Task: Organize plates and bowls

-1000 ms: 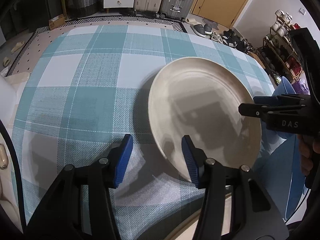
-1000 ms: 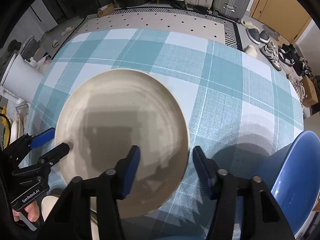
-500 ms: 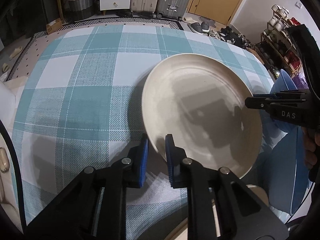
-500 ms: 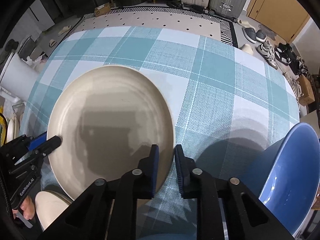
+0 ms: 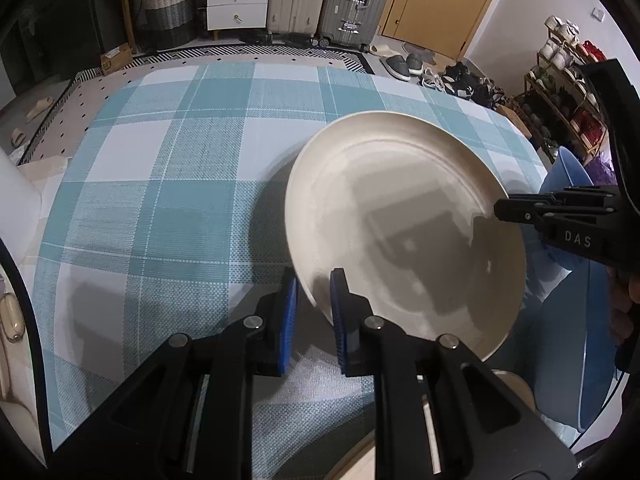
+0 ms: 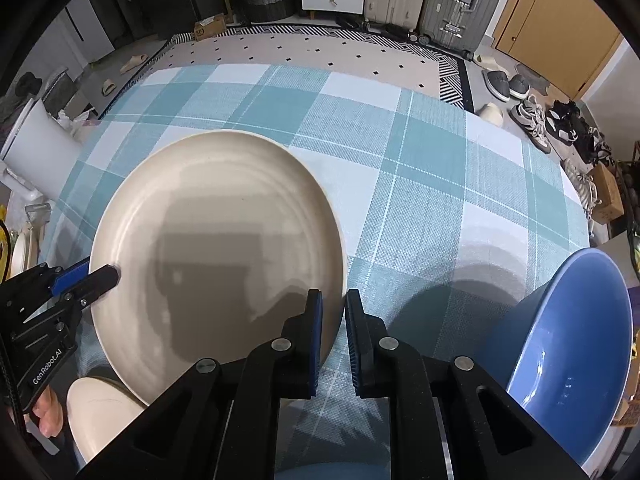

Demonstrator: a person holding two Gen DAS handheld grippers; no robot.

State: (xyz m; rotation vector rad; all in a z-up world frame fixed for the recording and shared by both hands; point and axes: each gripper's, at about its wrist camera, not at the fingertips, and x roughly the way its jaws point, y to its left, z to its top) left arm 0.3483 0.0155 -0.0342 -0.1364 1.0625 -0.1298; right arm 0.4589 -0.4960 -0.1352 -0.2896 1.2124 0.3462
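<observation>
A cream plate point(image 5: 404, 216) sits tilted above a teal-checked tablecloth point(image 5: 168, 200), gripped at opposite edges. A blue bowl point(image 6: 572, 344) stands just beside the plate's right edge, and a second cream dish point(image 6: 100, 412) lies near its lower left edge. Suitcases point(image 5: 320, 0) and shoes point(image 6: 532, 120) line the floor beyond the plate. The left gripper point(image 5: 314, 312) is clamped on the plate's left rim, and the right gripper point(image 6: 334, 332) is clenched on its right rim.
</observation>
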